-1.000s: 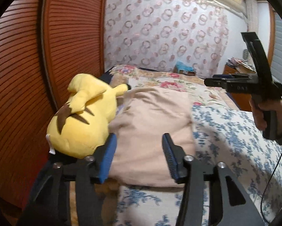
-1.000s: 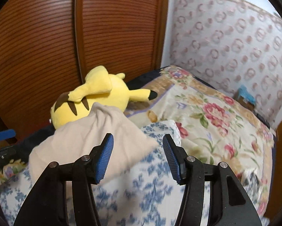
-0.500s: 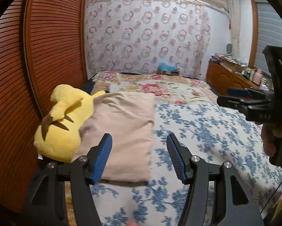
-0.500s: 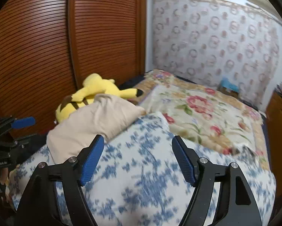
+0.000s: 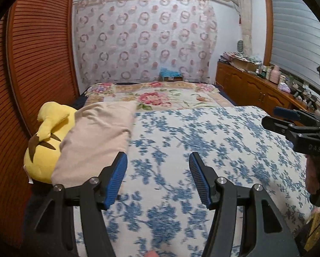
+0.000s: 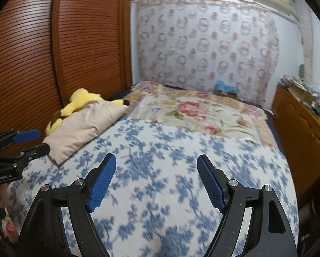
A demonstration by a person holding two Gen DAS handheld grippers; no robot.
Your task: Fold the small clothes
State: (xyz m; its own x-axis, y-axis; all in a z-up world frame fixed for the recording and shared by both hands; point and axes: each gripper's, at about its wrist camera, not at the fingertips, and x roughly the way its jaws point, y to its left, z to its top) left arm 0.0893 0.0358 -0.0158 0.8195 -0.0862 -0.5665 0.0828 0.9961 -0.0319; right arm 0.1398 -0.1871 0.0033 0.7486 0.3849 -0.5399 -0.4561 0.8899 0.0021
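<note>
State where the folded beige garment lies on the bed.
In both views the folded beige garment lies at the bed's left edge, leaning on the yellow plush toy.

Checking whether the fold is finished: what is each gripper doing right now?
Left gripper: open, holding nothing.
Right gripper: open, holding nothing.

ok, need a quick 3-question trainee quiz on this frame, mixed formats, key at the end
1. True or false: the beige folded cloth leans against the yellow plush toy.
2. What lies between the left gripper fingers? A) the cloth B) nothing, only the blue-flowered cover beyond C) the toy
3. Fill in: both the left and the right gripper are ____.

Key: 1 true; 2 B; 3 open
</note>
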